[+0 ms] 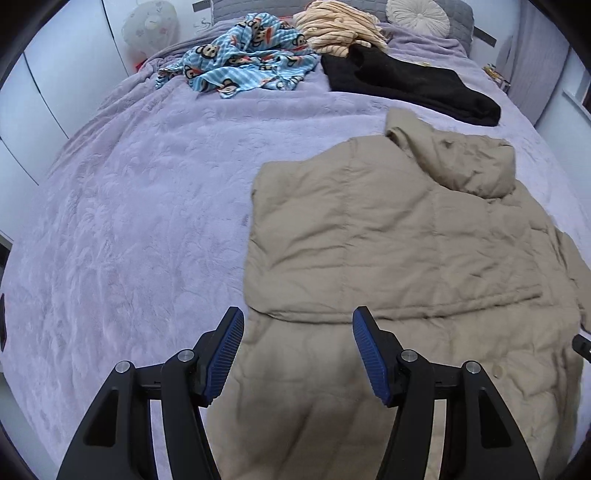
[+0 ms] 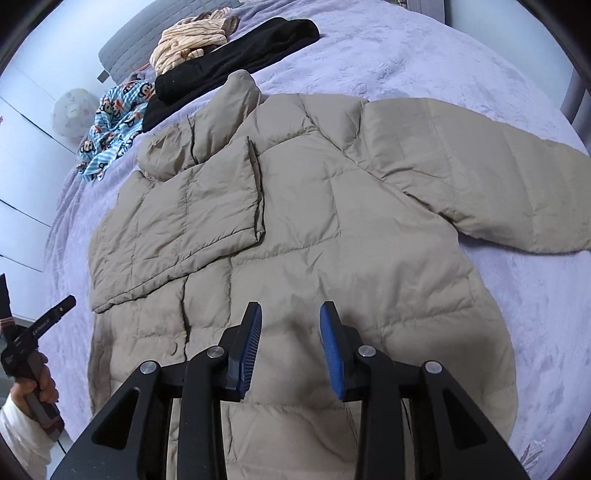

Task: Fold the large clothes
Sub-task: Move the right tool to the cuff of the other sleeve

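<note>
A beige quilted puffer jacket (image 1: 406, 236) lies flat on the lilac bedspread (image 1: 140, 206), hood toward the headboard. Its left sleeve is folded across the chest (image 2: 192, 206); its right sleeve (image 2: 491, 177) lies stretched out to the side. My left gripper (image 1: 297, 325) is open and empty, hovering above the jacket's lower left edge. My right gripper (image 2: 291, 317) is open and empty above the jacket's (image 2: 332, 258) lower middle. The left gripper's handle (image 2: 33, 343) shows in the right wrist view, held in a hand.
A black garment (image 1: 406, 85), a blue monkey-print garment (image 1: 243, 62) and a striped cream garment (image 1: 340, 26) lie near the headboard. A round pillow (image 1: 417, 16) is behind them. White wardrobe doors (image 1: 33, 92) stand left of the bed.
</note>
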